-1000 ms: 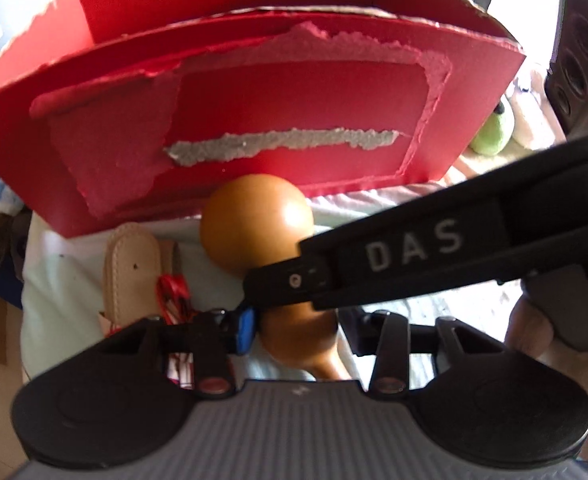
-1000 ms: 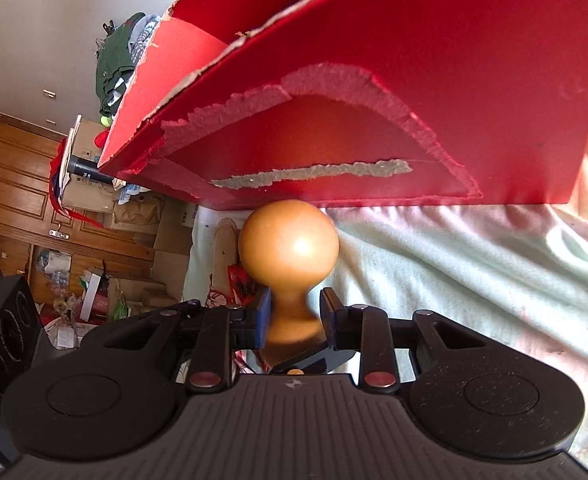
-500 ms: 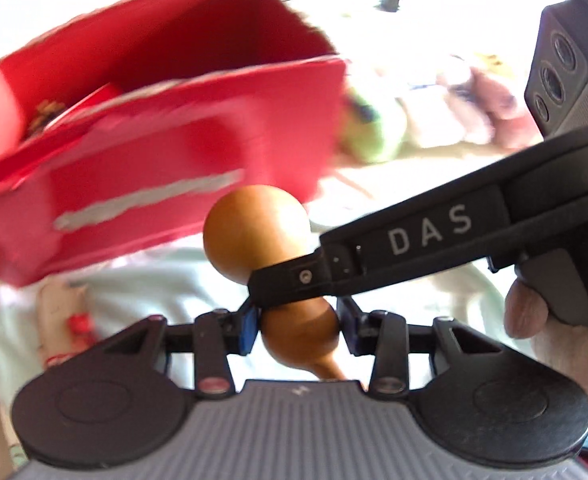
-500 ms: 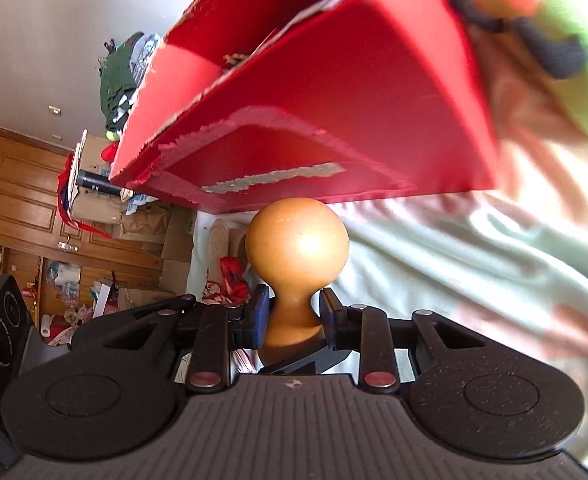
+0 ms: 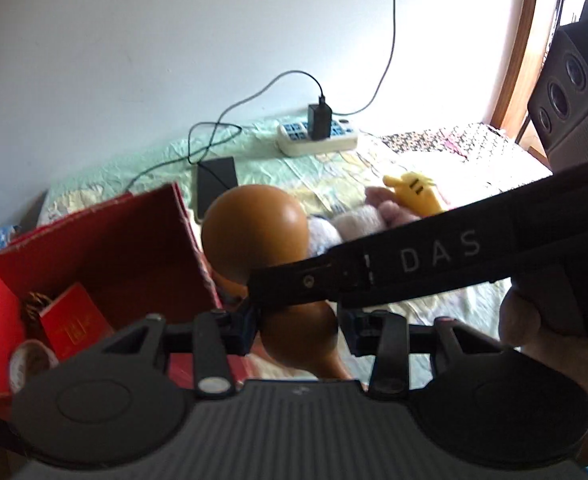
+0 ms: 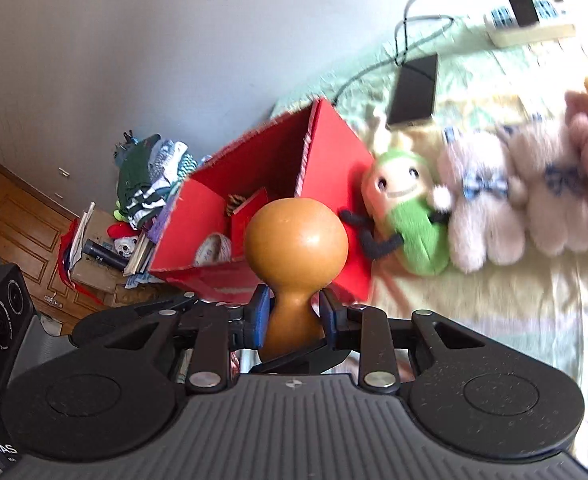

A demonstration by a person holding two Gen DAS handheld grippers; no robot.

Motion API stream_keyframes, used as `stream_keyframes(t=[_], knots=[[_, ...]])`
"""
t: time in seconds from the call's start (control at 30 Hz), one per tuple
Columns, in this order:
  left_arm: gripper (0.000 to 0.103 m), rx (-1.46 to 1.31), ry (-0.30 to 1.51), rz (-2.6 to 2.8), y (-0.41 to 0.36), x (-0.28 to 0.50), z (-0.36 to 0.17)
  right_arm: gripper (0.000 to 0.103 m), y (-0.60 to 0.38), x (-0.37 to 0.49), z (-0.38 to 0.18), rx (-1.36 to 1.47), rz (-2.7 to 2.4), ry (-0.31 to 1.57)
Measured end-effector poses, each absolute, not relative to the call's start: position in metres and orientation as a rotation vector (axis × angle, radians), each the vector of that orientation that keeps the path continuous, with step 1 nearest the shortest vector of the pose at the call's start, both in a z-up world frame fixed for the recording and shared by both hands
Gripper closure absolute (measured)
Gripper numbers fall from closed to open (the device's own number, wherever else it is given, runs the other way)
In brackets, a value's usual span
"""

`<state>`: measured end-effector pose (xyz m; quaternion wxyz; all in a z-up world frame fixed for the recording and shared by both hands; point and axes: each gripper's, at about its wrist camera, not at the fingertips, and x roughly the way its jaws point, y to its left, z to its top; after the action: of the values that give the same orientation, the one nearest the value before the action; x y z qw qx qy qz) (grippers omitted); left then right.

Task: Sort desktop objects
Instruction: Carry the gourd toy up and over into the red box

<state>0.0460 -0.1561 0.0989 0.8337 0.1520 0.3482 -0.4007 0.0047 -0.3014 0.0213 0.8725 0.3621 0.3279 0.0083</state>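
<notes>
A brown gourd hangs in the air, gripped by both grippers at once. My left gripper is shut on its lower bulb. My right gripper is shut on its narrow neck, with the round top above the fingers. In the left wrist view a right finger marked DAS crosses in front of the gourd. An open red cardboard box stands below and left of the gourd. The box holds a red booklet, a pine cone and a round object.
Plush toys lie right of the box: a green one, pale pink ones and a yellow one. A dark phone, a power strip and cables lie near the wall. A hand holds the right gripper.
Both grippers have risen with the gourd between them. The red box, seen from its front side before, now lies lower and shows its open inside.
</notes>
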Motion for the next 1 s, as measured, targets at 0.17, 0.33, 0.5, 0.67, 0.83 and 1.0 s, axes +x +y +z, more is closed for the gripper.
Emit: stream_keyframes(t=[0.17, 0.33, 0.5, 0.67, 0.83, 1.0], knots=[[0.059, 0.307, 0.723, -0.823, -0.130, 0.103, 0.129, 0.073, -0.294, 0.055, 0.060, 0.645, 0.061, 0.645], [0.057, 0.203, 0.831, -0.831, -0.099, 0.167, 0.106, 0.073, -0.279, 0.123, 0.068, 0.555, 0.058, 0.711], [0.057, 0.139, 0.945, -0.829, -0.089, 0.211, 0.066, 0.074, -0.269, 0.178, 0.048, 0.503, 0.023, 0.834], [0.057, 0.164, 1.040, -0.831, -0.088, 0.230, 0.032, 0.075, -0.253, 0.211, 0.020, 0.450, -0.031, 0.925], [0.056, 0.204, 1.112, -0.814, -0.092, 0.247, 0.014, 0.077, -0.251, 0.230, -0.001, 0.455, -0.062, 0.983], [0.056, 0.252, 1.163, -0.773, -0.097, 0.259, 0.000, 0.083, -0.249, 0.242, -0.014, 0.456, -0.091, 1.011]])
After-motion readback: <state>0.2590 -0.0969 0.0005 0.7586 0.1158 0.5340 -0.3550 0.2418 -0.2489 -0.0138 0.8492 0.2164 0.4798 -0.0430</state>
